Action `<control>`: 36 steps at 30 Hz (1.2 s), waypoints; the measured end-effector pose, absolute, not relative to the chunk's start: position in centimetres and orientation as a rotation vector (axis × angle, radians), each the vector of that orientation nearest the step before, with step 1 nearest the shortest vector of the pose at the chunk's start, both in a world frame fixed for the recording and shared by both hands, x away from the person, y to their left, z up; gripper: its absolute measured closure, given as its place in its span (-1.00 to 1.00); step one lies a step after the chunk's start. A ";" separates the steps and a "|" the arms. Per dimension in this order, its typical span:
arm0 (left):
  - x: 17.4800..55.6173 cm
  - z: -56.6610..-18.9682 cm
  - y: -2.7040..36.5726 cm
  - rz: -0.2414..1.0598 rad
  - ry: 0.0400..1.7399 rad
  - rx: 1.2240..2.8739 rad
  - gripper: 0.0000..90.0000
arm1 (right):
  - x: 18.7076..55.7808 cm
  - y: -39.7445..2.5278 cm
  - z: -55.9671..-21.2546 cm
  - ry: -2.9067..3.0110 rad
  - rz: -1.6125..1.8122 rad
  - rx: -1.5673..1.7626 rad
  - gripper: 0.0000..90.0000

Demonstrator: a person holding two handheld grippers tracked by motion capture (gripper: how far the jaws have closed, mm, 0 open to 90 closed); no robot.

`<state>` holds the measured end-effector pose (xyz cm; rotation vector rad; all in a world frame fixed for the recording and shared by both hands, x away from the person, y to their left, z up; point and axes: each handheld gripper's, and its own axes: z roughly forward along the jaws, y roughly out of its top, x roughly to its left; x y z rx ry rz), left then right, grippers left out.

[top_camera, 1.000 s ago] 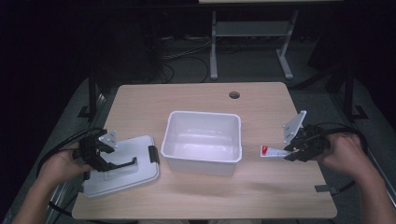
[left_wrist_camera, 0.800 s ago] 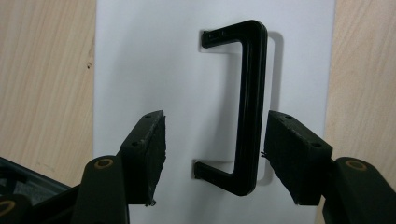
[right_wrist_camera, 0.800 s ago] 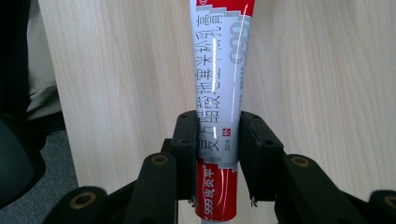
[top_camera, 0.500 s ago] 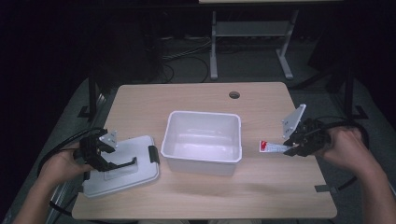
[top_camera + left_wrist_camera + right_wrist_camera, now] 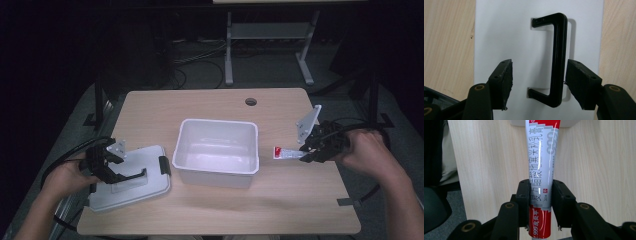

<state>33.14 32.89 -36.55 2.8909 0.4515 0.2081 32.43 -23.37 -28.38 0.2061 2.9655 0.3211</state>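
A red-and-white tube (image 5: 541, 177) of ointment is caught in the right gripper (image 5: 541, 202), its two black jaws pinching the tube across its lower part so that the printed body runs straight out ahead of them. From above, the tube (image 5: 286, 153) sticks out level from the right gripper (image 5: 306, 154) toward the middle of the table, its red end close to the right wall of the white bin (image 5: 216, 152) but not touching it, and still outside the rim. The person's right hand (image 5: 367, 155) wraps the gripper body, with the grey three-cornered plate standing up behind it and a cable looping off to the table's right edge.

The bin sits open near the centre of the wooden table (image 5: 210, 107), with nothing in it that I can see. To its left lies the white lid (image 5: 132, 177), flat on the tabletop, with a black latch at its near right edge just beside the bin's corner.

Over that lid, the left gripper (image 5: 539, 85) has its jaws spread wide on either side of the lid's black handle (image 5: 556, 60); the right-hand pad looks to be at or almost against the handle's bar, while the other pad stands well clear over bare white plastic. In the high view the left gripper (image 5: 107, 167) sits low over the lid's left half, held by the left hand (image 5: 67, 175), its cable trailing off the table's left side
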 end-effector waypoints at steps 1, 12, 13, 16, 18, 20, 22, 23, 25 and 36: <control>33.1 -36.5 32.9 0.209 0.453 2.890 -0.15 | 32.5 -23.2 -28.3 2.967 0.321 0.207 0.52; 33.1 -36.7 33.1 0.202 0.462 2.886 -0.15 | 32.8 -21.5 -27.4 2.981 0.318 0.190 0.52; 33.1 -36.7 33.1 0.202 0.462 2.886 -0.15 | 32.9 -21.3 -27.4 2.982 0.315 0.190 0.52; 33.1 -36.6 33.0 0.204 0.457 2.887 -0.15 | 33.0 -20.9 -27.2 2.988 0.315 0.180 0.52; 33.2 -36.6 33.0 0.207 0.454 2.888 -0.15 | 33.1 -20.6 -27.1 2.987 0.317 0.176 0.52; 33.2 -36.5 32.9 0.208 0.452 2.887 -0.15 | 33.2 -20.3 -27.1 2.992 0.314 0.174 0.52; 33.2 -36.5 32.9 0.206 0.452 2.888 -0.15 | 33.2 -20.0 -27.0 2.993 0.316 0.171 0.52; 33.2 -36.6 32.9 0.206 0.448 2.891 -0.15 | 33.2 -19.9 -27.0 2.994 0.317 0.171 0.52; 33.1 -36.6 32.9 0.207 0.447 2.891 -0.15 | 33.3 -19.6 -27.0 2.998 0.318 0.165 0.52; 33.1 -36.4 33.1 0.213 0.448 2.890 -0.15 | 33.4 -17.7 -26.5 3.009 0.317 0.119 0.52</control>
